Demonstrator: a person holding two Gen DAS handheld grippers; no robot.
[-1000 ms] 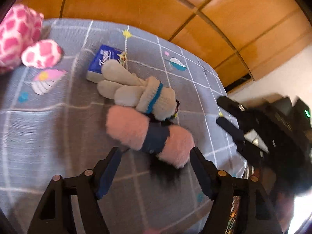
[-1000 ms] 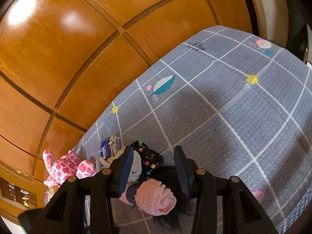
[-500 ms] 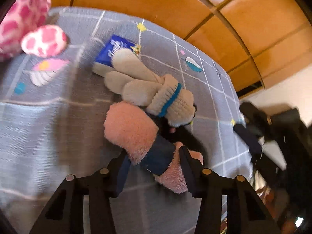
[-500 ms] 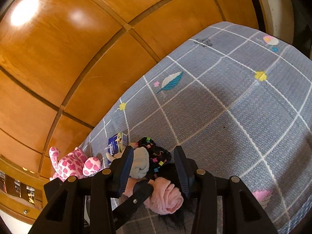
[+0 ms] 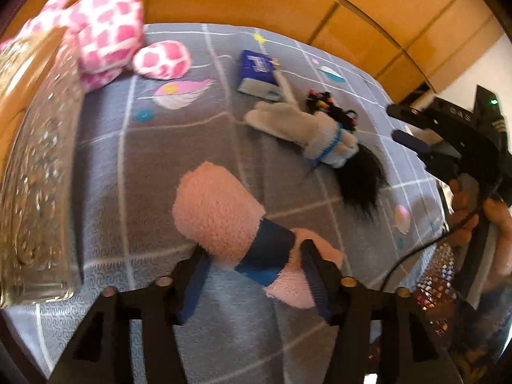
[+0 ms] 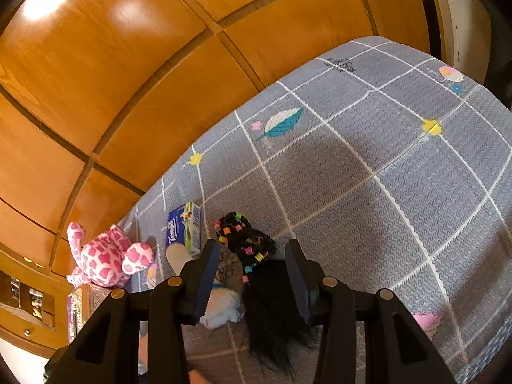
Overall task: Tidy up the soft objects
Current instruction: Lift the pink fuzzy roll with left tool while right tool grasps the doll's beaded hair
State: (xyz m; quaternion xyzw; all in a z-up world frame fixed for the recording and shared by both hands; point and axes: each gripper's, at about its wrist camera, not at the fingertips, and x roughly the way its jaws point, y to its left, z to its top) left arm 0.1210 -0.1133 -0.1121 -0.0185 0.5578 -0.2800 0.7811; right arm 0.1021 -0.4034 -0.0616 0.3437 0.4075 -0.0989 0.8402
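My left gripper [image 5: 252, 262] is shut on a pink fluffy sock roll with a dark blue band [image 5: 236, 227] and holds it above the grey checked mat [image 5: 128, 166]. A grey-white sock roll with a blue stripe [image 5: 307, 134] lies on the mat beyond it, beside a black hairpiece with coloured beads [image 5: 358, 172]. My right gripper [image 6: 252, 275] is open, its fingers on either side of the black hairpiece [image 6: 256, 256], with the grey-white sock roll [image 6: 220, 307] at its left finger. It also shows at the right of the left wrist view [image 5: 412, 128].
A pink-and-white spotted plush toy [image 5: 102, 28] sits at the mat's far left, also in the right wrist view [image 6: 105, 256]. A blue tissue pack [image 5: 259, 73] lies behind the socks. A glittery clear container [image 5: 35, 176] stands close on the left. Wooden panels [image 6: 144, 64] back the mat.
My left gripper closed on the pink sock roll and lifted it away to the left, off the pile. The right gripper stayed open over the black hairpiece.
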